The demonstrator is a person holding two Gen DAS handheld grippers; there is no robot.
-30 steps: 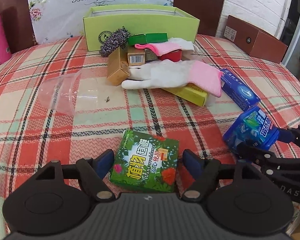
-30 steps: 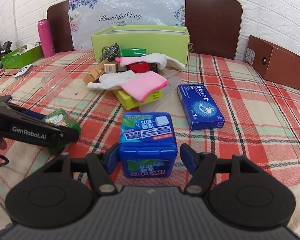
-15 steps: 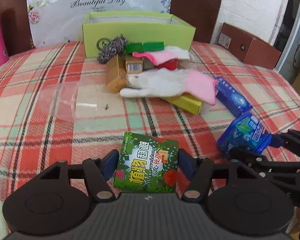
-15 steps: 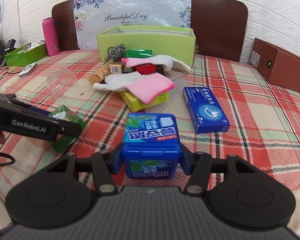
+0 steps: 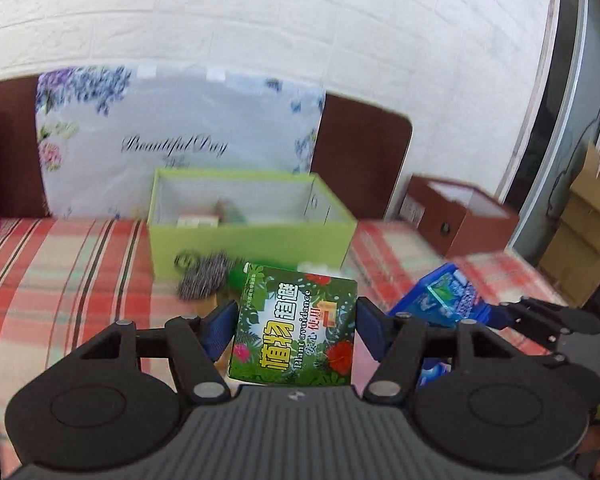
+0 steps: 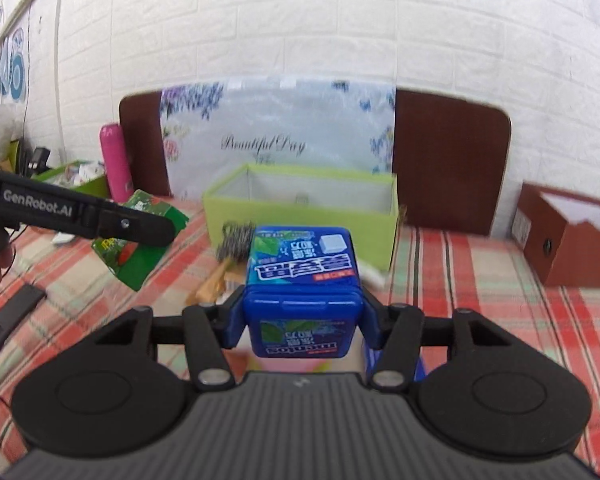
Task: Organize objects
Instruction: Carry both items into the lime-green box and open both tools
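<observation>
Carrying two items toward the bin point(image 5: 252, 236).
Left gripper point(image 5: 296, 316) is clamping the green box point(image 5: 294, 332); right gripper point(image 6: 302, 316) is clamping the blue tub point(image 6: 302, 280); next: releasing both inside.

The right gripper point(image 6: 302, 316) clamps a blue container point(image 6: 302, 292) above the checked cloth point(image 6: 480, 280), facing the green box point(image 6: 300, 216).

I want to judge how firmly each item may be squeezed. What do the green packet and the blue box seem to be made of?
The green packet looks like thin printed cardboard with a slightly glossy finish: flat faces, sharp folded edges. The blue box looks like hard glossy plastic: rounded corners, a moulded lid seam and a printed label. The motion blur leaves both uncertain.
</observation>
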